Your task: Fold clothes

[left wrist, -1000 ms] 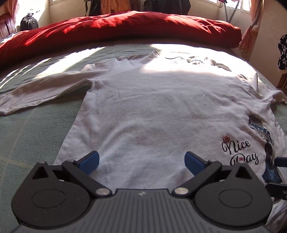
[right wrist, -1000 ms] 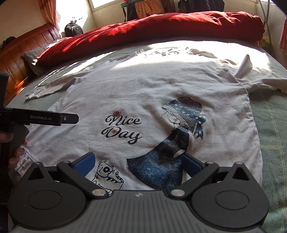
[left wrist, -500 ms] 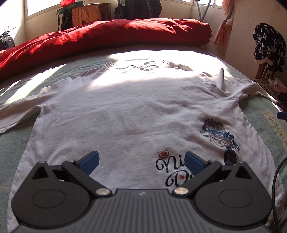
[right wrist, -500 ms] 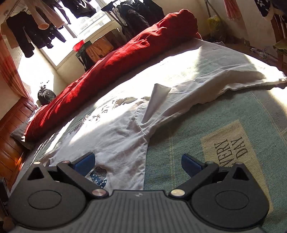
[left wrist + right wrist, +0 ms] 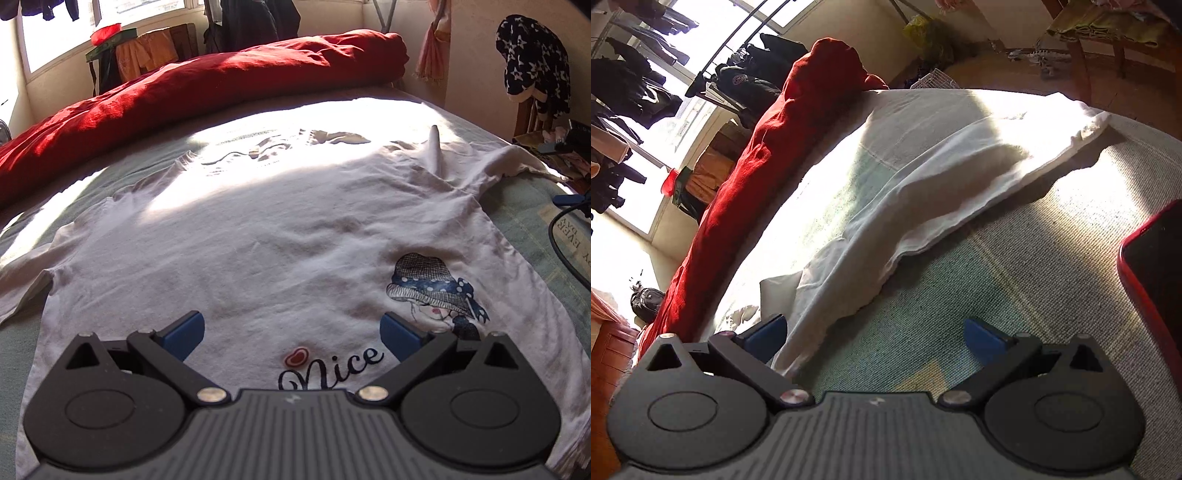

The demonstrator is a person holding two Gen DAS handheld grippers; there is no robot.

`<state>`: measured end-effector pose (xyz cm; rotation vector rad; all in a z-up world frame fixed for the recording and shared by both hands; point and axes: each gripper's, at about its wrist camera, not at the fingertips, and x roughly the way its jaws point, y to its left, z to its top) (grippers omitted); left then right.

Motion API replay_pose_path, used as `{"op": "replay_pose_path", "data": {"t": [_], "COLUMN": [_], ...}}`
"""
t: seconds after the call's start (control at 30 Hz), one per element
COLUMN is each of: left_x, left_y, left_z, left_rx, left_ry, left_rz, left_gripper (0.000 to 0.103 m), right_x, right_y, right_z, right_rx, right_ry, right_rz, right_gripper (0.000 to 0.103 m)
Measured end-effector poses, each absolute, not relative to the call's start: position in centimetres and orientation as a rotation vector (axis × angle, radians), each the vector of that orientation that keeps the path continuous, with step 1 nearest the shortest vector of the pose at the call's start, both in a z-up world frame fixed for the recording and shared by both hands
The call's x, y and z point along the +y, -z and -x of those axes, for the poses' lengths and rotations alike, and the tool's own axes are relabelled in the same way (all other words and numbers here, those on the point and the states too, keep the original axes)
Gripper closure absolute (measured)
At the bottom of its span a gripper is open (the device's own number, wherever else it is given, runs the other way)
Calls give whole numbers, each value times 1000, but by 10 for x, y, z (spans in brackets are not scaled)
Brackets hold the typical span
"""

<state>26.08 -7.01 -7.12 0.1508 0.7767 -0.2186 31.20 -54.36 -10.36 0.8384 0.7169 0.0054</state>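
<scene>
White T-shirt (image 5: 258, 240) flat, print up

— We see hard daylight from the windows (image 5: 99, 37) at the back; it blows out the far half of the white shirt (image 5: 258, 229) to pure glare, and the print there is lost.

— We agree. Nearer us the cloth falls in soft shade and stays legible. In the right wrist view the sleeve (image 5: 960, 184) is overexposed too, casting a dark, sharp-edged shadow on the green bedspread (image 5: 1015, 295).

— We note strong fisheye bending: the bed curves like a dome, and the right view is tilted. The red duvet (image 5: 207, 85) keeps rich colour.

— Edges look soft; the window (image 5: 701, 85) there is washed out white
</scene>
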Motion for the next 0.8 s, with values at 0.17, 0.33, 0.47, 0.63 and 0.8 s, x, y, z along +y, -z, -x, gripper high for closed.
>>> {"op": "replay_pose_path", "data": {"t": [0.17, 0.33, 0.47, 0.63, 0.8], "left_x": [-80, -84, -87, -89, -88], "left_y": [72, 77, 81, 81, 82], "left_z": [-266, -269, -271, -272, -273], "left_rx": [761, 771, 776, 772, 772], "left_ry": [232, 242, 250, 259, 264], "left_rz": [-175, -173, -170, -164, -160], "left_gripper": [2, 2, 2, 2, 2], "right_x": [-556, -561, -564, -566, -563], "right_y": [109, 111, 116, 120, 122], "right_z": [-332, -347, -353, -357, -362], "right_rx": [692, 682, 649, 607, 567], "right_ry": [2, -4, -4, 1, 14], "right_rz": [-843, -830, -838, -833, -797], "right_gripper": [0, 0, 0, 0, 0]}}
